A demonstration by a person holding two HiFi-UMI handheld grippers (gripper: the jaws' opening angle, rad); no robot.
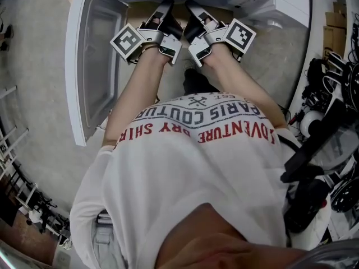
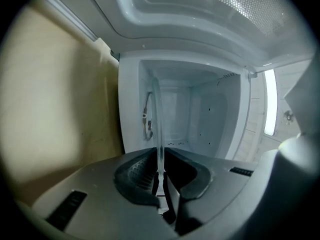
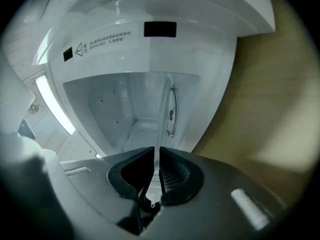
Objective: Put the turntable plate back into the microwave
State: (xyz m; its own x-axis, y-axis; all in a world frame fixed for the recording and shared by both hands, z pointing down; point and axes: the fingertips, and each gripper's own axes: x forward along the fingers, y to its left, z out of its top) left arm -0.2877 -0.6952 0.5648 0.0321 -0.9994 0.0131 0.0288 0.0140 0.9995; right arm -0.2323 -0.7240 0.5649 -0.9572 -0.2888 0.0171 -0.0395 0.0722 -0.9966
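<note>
The turntable plate [image 2: 159, 134] is clear glass and appears edge-on as a thin line in both gripper views. My left gripper [image 2: 160, 176] is shut on one rim of it, and my right gripper [image 3: 156, 176] is shut on the opposite rim of the plate [image 3: 162, 119]. The white microwave cavity [image 2: 200, 114] stands open straight ahead of both, with the plate's far part reaching into the cavity mouth [image 3: 115, 109]. In the head view the left gripper [image 1: 164, 7] and right gripper [image 1: 192, 7] point side by side into the microwave; the glass itself cannot be made out there.
The microwave door [image 1: 92, 60] is swung wide open at the left. A beige wooden panel [image 2: 55, 94] flanks the microwave's side. Cables and black equipment [image 1: 331, 94] crowd the right. The person's white shirt fills the lower head view.
</note>
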